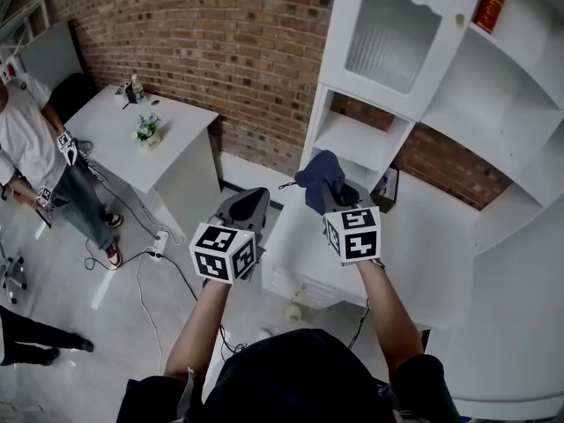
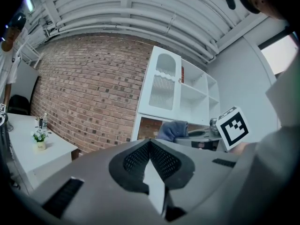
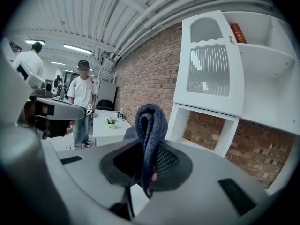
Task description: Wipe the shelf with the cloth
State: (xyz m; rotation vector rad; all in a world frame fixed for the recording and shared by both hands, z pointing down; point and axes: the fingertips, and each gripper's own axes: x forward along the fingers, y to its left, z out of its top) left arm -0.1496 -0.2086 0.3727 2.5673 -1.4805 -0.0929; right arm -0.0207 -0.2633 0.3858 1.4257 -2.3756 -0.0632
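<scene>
A dark blue cloth hangs folded from my right gripper, which is shut on it in front of the white shelf unit. In the right gripper view the cloth stands up between the jaws of the right gripper, and the unit's low open compartment lies just beyond. My left gripper hovers to the left of the cloth, apart from it. Its jaws in the left gripper view are shut with nothing between them. That view also shows the cloth ahead on the right.
A red book stands on an upper shelf beside a ribbed-glass cabinet door. At the left are a white table with a small flower pot and a bottle, a standing person, and cables on the floor.
</scene>
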